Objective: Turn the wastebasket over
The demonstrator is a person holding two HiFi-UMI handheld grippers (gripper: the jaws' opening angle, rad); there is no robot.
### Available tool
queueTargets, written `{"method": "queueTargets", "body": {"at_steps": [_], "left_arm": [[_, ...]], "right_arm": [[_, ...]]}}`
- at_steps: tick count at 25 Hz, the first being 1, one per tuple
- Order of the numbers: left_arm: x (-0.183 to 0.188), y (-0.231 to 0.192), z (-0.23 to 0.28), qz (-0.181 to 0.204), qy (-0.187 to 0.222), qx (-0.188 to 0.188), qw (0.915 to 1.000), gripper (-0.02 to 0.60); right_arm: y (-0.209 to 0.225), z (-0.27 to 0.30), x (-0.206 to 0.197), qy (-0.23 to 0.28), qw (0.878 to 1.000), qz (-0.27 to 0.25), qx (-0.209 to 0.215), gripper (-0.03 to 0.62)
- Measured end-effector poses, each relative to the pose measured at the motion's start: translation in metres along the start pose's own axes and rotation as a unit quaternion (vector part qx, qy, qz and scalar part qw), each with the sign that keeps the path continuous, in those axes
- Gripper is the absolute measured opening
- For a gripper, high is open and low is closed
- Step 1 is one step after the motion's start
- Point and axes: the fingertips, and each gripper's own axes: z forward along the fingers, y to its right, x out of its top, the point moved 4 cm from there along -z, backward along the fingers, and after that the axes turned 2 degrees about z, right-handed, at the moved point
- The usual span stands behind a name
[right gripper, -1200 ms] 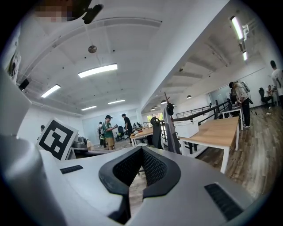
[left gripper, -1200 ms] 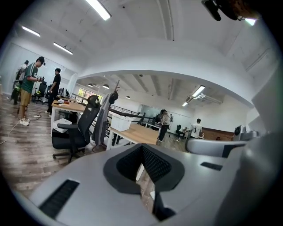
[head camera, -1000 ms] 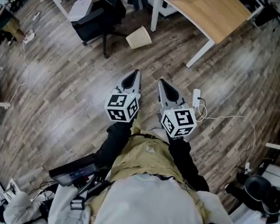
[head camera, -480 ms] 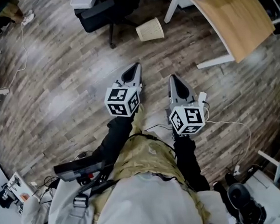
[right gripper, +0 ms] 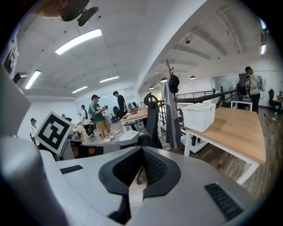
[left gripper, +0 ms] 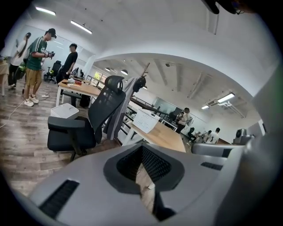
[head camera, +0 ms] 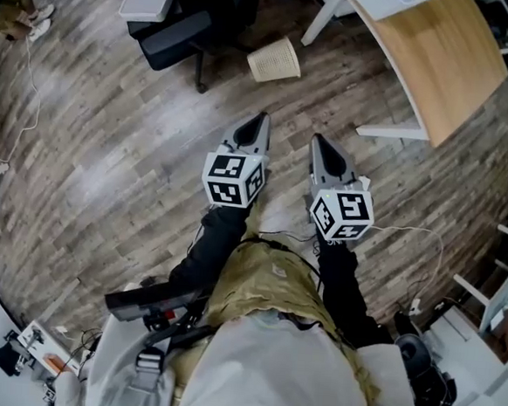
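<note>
The left hand-held gripper [head camera: 261,121] and the right hand-held gripper [head camera: 317,142] are held side by side and apart, both pointing forward over the floor [head camera: 110,143]; each is clenched, its jaws brought together at the tips and grasping nothing; in the left gripper view only floor boards show through the small gap behind the closed tips, and the right gripper view shows the same; the marker cubes [head camera: 235,180] sit at the rear of each tool, above black sleeves.

The floor is grey-brown wood planking, scuffed and lighter in patches; a thin white cable [head camera: 409,232] trails over it to the right of the right hand-held gripper; another cable runs along the far left.

The wastebasket [head camera: 275,61] is beige and lies on its side on the floor, well ahead of both tools and touched by neither; it rests between a black office chair [head camera: 175,38] on its left and the white leg of a desk [head camera: 441,55] on its right; the desk has a pale wooden top.

In the right gripper view a white slotted basket [right gripper: 199,115] stands on that desk, and a grey garment [right gripper: 170,110] hangs from a stand beside the chair; strip lights [right gripper: 78,40] run along the white ceiling; several people [left gripper: 35,66] stand far back in the open office.
</note>
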Motion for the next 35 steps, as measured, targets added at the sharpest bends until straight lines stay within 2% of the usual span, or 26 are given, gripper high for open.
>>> {"method": "queueTargets", "body": {"at_steps": [4,10,20,29,35], "left_arm": [[0.009,-0.015,0.025,0.0,-0.013,-0.005,0.9999,0.002],[0.009,-0.028,0.045,-0.01,-0.031,0.006,0.9994,0.002],[-0.011,-0.054,0.093,-0.02,-0.078,0.053,0.9954,0.002],[-0.043,-0.075,0.151,-0.05,-0.119,0.102,0.9864,0.002],[-0.092,-0.097,0.189,-0.068,-0.147,0.116,0.9799,0.002]], "right_arm": [[0.005,0.028,0.006,-0.012,1.0,0.001,-0.003,0.02],[0.012,0.048,0.002,-0.032,0.999,0.01,0.005,0.02],[0.05,0.087,-0.024,-0.08,0.995,0.039,0.038,0.02],[0.103,0.147,-0.057,-0.157,0.982,0.036,0.098,0.02],[0.152,0.196,-0.109,-0.2,0.973,0.055,0.099,0.02]]}}
